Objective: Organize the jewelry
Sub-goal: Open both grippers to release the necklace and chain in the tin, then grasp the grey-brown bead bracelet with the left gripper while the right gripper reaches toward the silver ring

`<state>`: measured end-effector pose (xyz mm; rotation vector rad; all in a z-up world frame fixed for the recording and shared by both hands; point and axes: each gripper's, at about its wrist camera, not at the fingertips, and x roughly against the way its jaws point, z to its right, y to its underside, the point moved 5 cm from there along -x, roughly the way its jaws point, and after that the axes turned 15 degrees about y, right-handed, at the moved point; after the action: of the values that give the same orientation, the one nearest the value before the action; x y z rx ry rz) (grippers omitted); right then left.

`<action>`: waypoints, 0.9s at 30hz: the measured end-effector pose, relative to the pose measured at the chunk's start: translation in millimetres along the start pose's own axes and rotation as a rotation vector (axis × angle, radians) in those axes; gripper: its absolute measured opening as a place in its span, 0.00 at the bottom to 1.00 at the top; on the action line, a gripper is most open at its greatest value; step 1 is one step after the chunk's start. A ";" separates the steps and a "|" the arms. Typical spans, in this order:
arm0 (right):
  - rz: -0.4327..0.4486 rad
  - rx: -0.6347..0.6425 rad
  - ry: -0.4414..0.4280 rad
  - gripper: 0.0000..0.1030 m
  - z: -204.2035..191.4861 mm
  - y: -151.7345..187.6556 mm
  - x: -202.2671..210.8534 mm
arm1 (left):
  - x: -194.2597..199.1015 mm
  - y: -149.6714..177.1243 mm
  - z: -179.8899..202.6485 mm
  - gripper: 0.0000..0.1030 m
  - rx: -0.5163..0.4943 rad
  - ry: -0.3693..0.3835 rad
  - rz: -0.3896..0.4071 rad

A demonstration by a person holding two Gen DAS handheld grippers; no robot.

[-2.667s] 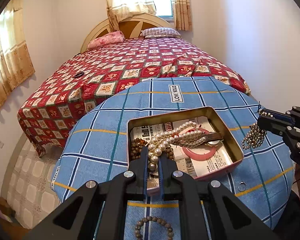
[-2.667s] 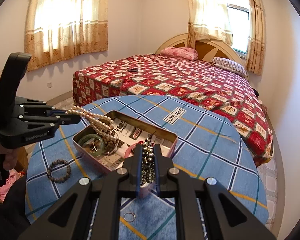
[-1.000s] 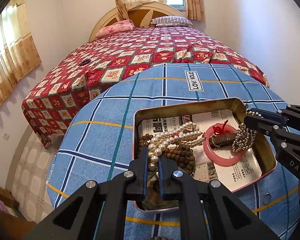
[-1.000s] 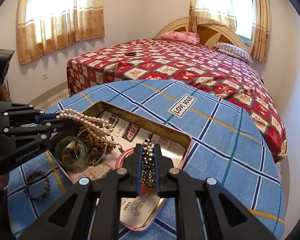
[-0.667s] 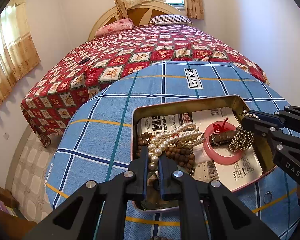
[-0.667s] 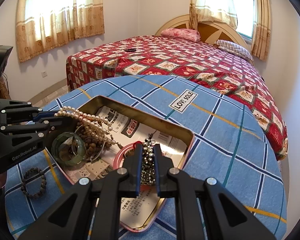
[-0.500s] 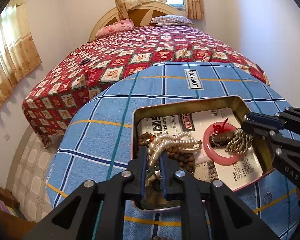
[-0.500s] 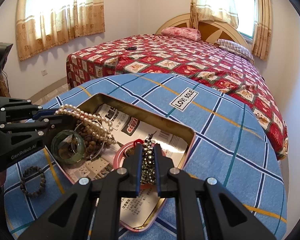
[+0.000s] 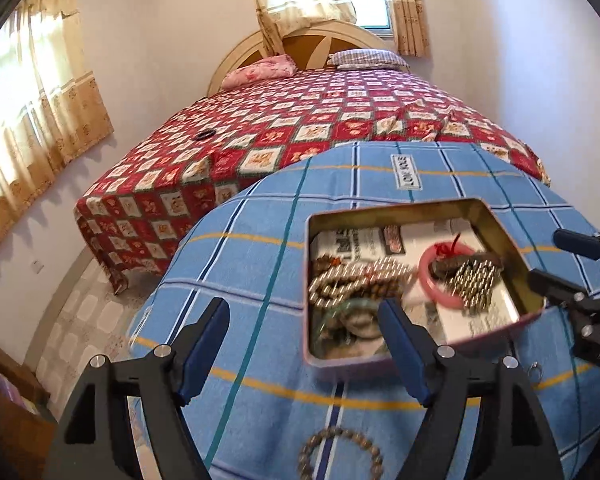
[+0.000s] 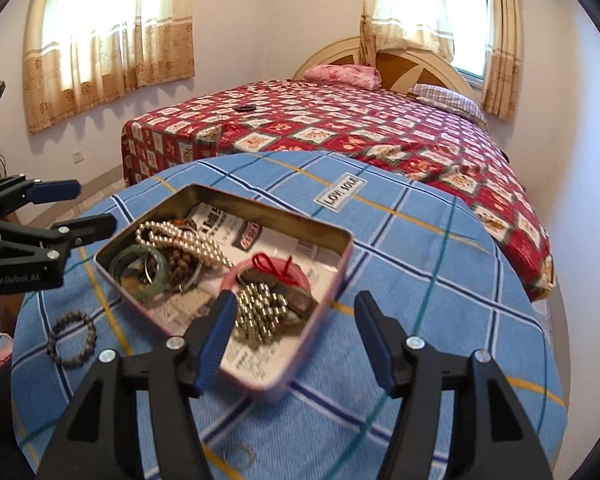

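Left wrist view: the left gripper point(image 9: 302, 316) was spread wide and held nothing, its fingers either side of the near left corner of the tin point(image 9: 400, 206) on the blue checked tablecloth point(image 9: 252, 256). Inside the tin lay the pearl necklace point(image 9: 360, 276), a green bangle point(image 9: 352, 316) partly blurred, a pink bangle point(image 9: 432, 276) and a heap of silver beads point(image 9: 474, 284). One brown bead bracelet point(image 9: 340, 454) lay outside the tin near the bottom edge, and a small ring point(image 9: 535, 368) sat on the cloth by the tin's right side. Right wrist view: the right gripper point(image 10: 294, 316) was likewise splayed and empty, above the near corner of the tin point(image 10: 272, 216), with the silver beads point(image 10: 260, 312) resting over the pink bangle point(image 10: 236, 276). The bead bracelet point(image 10: 72, 338) lay well apart to the left, and a thin ring point(image 10: 242, 454), blurred, lay on the cloth near the bottom. Judgement: both strands were placed, so the step in hand was release and clearing. The next move probably calls for collecting the bracelet and ring, which need a low, flat pinch against soft cloth.
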<state>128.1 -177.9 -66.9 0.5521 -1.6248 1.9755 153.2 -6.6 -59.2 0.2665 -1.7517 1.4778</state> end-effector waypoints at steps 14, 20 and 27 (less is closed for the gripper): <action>-0.080 0.018 -0.014 0.67 -8.8 61.6 21.5 | 20.4 88.9 13.5 0.75 -0.013 -0.007 -0.126; -0.094 0.047 -0.027 0.67 -18.7 70.0 20.2 | -2.2 104.4 20.9 0.75 -0.011 0.000 -0.170; -0.139 0.063 -0.023 0.66 -21.9 75.4 10.0 | -16.5 96.4 15.2 0.75 0.037 0.026 -0.144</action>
<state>73.6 -166.2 -123.1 0.6953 -1.4991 1.9299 97.3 2.5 -140.4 0.3830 -1.6503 1.4045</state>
